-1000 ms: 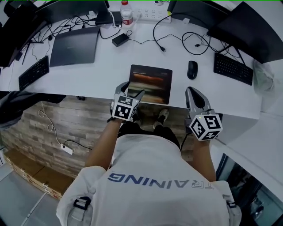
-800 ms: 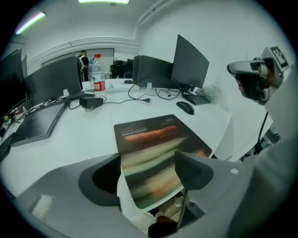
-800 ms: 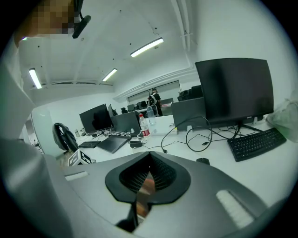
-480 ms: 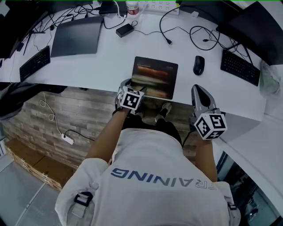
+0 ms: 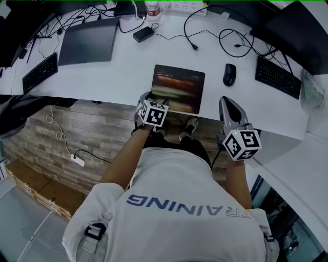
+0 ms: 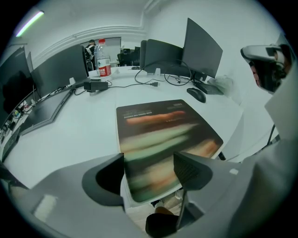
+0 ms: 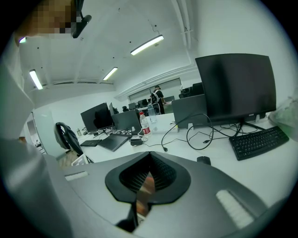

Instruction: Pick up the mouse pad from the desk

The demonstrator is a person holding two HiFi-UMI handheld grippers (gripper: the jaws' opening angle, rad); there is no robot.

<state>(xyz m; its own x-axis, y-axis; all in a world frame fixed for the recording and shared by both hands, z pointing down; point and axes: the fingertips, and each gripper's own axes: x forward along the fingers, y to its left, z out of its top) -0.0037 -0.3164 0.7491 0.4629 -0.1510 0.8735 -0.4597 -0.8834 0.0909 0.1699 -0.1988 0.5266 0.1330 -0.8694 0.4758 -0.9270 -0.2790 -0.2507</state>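
Dark, with a smeared orange and green print, the mouse pad lies flat on the white counter, right at its near edge. It is close to square. Its slightly longer sides run left to right along that edge, and the line of small print sits on its far side. Its near-left corner reaches just past the counter's edge.

The left gripper is at that corner with its jaws apart, and the corner shows between them. I cannot tell whether either jaw touches the pad. The right gripper hangs at the counter's near edge to the right of the pad, its jaws together on nothing.

Left of the pad the counter is bare out to a closed dark laptop and a black keyboard. On the right a black mouse sits near the pad's far-right corner, apart from it, with a second keyboard beyond. Farther back lie a power adapter, loose black cables and a plastic bottle.
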